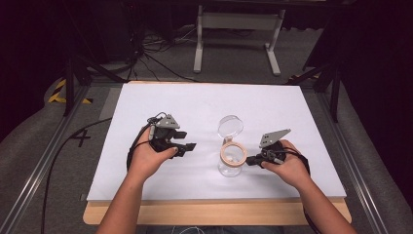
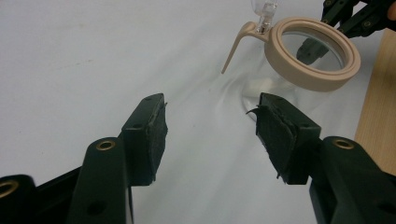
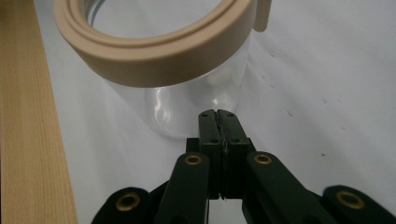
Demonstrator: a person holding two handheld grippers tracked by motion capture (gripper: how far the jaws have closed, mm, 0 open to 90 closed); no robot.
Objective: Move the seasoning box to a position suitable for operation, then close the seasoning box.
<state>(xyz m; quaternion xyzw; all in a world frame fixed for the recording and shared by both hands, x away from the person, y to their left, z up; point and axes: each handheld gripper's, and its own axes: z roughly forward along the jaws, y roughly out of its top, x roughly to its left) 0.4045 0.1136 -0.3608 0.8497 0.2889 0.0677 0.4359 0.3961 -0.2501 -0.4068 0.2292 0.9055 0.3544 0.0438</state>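
A clear glass jar (image 1: 231,165) with a tan ring (image 1: 233,153) around its mouth stands upright on the white sheet, near the front middle. Its clear hinged lid (image 1: 230,126) is swung open toward the back. My left gripper (image 1: 186,141) rests to the jar's left, open and empty; in the left gripper view its jaws (image 2: 210,123) point at the jar (image 2: 280,88), a short way off. My right gripper (image 1: 249,161) is shut with nothing between its jaws. Its tips (image 3: 218,115) sit close to the jar's (image 3: 187,107) lower wall, under the ring (image 3: 154,56).
The white sheet (image 1: 195,102) covers most of a wooden tabletop, whose bare front edge (image 1: 214,212) runs along the near side. Metal rails flank the table, and a white frame stands on the floor behind.
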